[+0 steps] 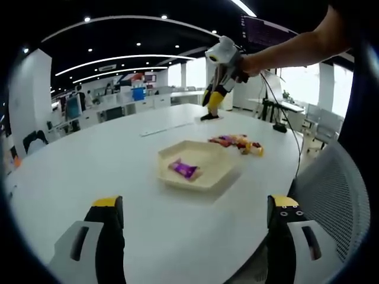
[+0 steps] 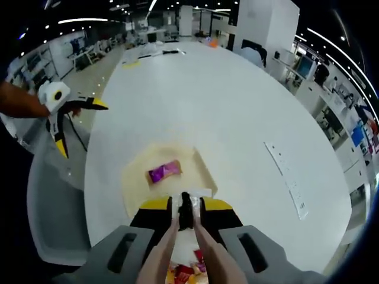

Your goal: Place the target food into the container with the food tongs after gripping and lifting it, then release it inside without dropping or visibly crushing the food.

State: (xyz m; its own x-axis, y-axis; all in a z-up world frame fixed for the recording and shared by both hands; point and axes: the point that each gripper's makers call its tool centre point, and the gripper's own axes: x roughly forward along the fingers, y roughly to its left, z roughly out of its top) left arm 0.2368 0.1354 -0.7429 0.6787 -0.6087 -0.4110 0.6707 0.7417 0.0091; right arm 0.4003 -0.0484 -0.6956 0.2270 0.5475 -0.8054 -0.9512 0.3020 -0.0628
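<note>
A beige hexagonal tray (image 1: 204, 177) (image 2: 133, 192) sits on the round white table, with a purple wrapped sweet (image 1: 184, 169) (image 2: 164, 172) lying in it. A small heap of bright snack packets (image 1: 238, 142) (image 2: 185, 273) lies just beside the tray. My left gripper (image 1: 195, 234) hovers open near the table's edge, with nothing between its jaws; it also shows as the left gripper (image 2: 70, 121). A hand holds my right gripper (image 1: 211, 97) (image 2: 185, 208) high above the far side, shut on pale food tongs (image 2: 166, 251) whose arms meet between its jaws.
A grey mesh chair (image 1: 331, 189) (image 2: 50, 195) stands against the table's edge by the tray. A long white strip (image 1: 166, 128) (image 2: 288, 178) and a small black object (image 1: 208, 116) lie on the table. Office desks and more chairs stand beyond.
</note>
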